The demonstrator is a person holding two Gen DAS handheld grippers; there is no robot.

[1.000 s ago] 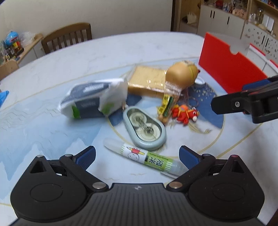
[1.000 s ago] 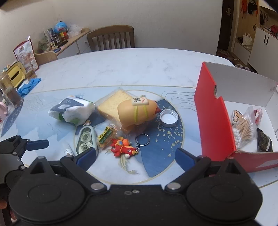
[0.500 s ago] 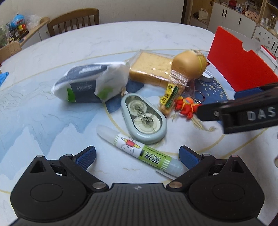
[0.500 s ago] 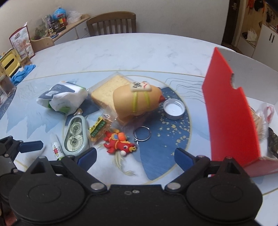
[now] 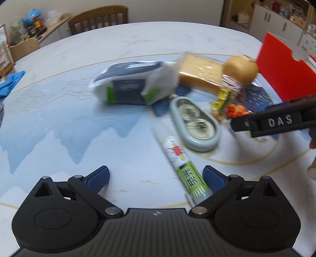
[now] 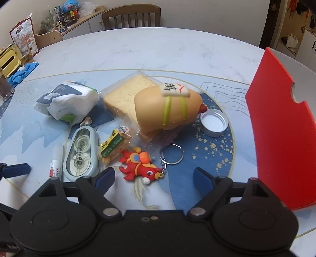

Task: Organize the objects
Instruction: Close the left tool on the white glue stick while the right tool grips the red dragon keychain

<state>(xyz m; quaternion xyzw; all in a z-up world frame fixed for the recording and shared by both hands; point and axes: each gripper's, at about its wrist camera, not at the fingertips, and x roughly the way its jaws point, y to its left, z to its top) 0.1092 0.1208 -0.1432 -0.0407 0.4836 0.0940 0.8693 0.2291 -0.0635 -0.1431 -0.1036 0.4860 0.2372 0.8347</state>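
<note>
A pile of small objects lies on the round table. My left gripper (image 5: pixel 156 176) is open and empty; the glue stick (image 5: pixel 180 158) lies just ahead, its end by the right finger. The correction tape (image 5: pixel 194 123), tissue pack (image 5: pixel 134 85) and wrapped bread slice (image 5: pixel 199 71) lie beyond. My right gripper (image 6: pixel 154 176) is open and empty, low over the red fish keychain (image 6: pixel 140 166) with its key ring (image 6: pixel 171 154). Ahead of it lie the snack packet (image 6: pixel 112 146), orange squishy toy (image 6: pixel 167 106), metal cap (image 6: pixel 213 122), correction tape (image 6: pixel 82 152) and glue stick (image 6: pixel 56 160).
A red box (image 6: pixel 282 134) stands open at the right, its wall close to my right gripper. The right gripper's finger crosses the left wrist view (image 5: pixel 276 122). A wooden chair (image 6: pixel 131 17) stands behind the table. A blue cloth (image 6: pixel 23 71) and a glass (image 6: pixel 6 89) sit at the left edge.
Both grippers have moved forward and lower toward the pile. The left wrist view has swung, so the glue stick now points toward its right finger. The right gripper now sits over the keychain.
</note>
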